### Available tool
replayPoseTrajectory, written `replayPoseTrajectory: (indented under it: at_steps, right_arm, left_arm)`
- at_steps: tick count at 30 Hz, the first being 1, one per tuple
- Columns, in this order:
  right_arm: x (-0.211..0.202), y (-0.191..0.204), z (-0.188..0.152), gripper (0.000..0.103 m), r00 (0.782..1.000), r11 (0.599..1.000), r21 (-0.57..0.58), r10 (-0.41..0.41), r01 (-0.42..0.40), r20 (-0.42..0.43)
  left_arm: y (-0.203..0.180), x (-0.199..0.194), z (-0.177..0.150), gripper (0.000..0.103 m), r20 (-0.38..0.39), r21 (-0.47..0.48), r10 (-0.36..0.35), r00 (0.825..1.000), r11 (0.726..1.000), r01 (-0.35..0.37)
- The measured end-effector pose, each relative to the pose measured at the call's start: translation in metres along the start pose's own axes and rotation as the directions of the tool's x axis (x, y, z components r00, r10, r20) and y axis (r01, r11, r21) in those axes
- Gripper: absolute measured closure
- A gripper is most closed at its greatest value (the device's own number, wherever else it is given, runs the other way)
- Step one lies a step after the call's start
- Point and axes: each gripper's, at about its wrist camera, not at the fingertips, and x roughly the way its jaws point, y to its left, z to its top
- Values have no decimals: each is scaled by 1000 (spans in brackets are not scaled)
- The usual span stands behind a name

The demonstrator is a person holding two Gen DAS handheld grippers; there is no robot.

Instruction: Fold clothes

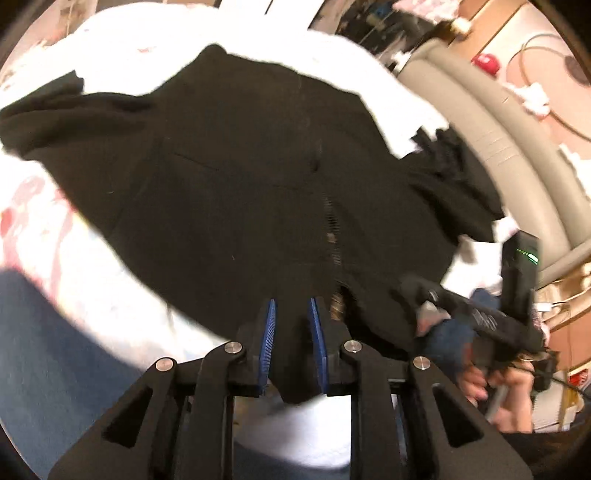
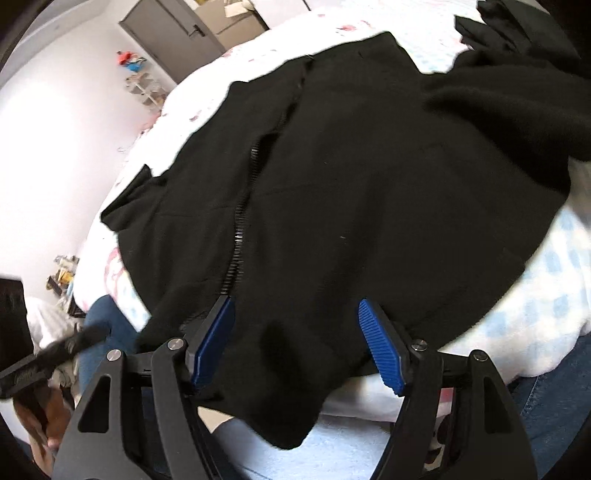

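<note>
A black zip-up jacket [image 1: 240, 166] lies spread on the bed, its zipper [image 1: 334, 229] running toward me. My left gripper [image 1: 291, 306] is shut on the jacket's near hem, and black cloth fills the narrow gap between its blue pads and hangs below them. In the right wrist view the same jacket [image 2: 369, 184] and its zipper [image 2: 240, 229] fill the frame. My right gripper [image 2: 295, 306] stands open over the hem. A bunch of cloth lies between its wide-set pads [image 2: 376, 339], whose blue faces stay bare.
The bedsheet [image 1: 55, 229] is white with pink print. A padded grey bed frame [image 1: 498, 129] curves along the right. More dark clothing [image 2: 517, 29] lies at the far corner. A person's jeans [image 1: 44, 350] are close on the near side. A grey door [image 2: 170, 37] stands beyond the bed.
</note>
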Motion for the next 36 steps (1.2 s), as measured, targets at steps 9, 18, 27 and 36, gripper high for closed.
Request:
replayPoseTrajectory:
  at_steps: [9,18,27,36]
  right_arm:
    - [17,6,-25,31,992,992,-106,-79,68,-102]
    - [17,18,12,31,997,996,-85,10,-17,-79]
    - [31,10,-5,30,994,996,-87,-4,-6,-110]
    - [-13,-38,19,30,1000,998,65,-9,8,7]
  left_arm:
    - [19,24,-21,79,-165,-35,-47,985,999,42]
    - [-10,46,12,69,-132,16,-115,985,993,119]
    - [-6,30,2,68,-127,-38,-220,967,976,216]
    - [-54,32,27,63,-54,135,-306,951,941,310]
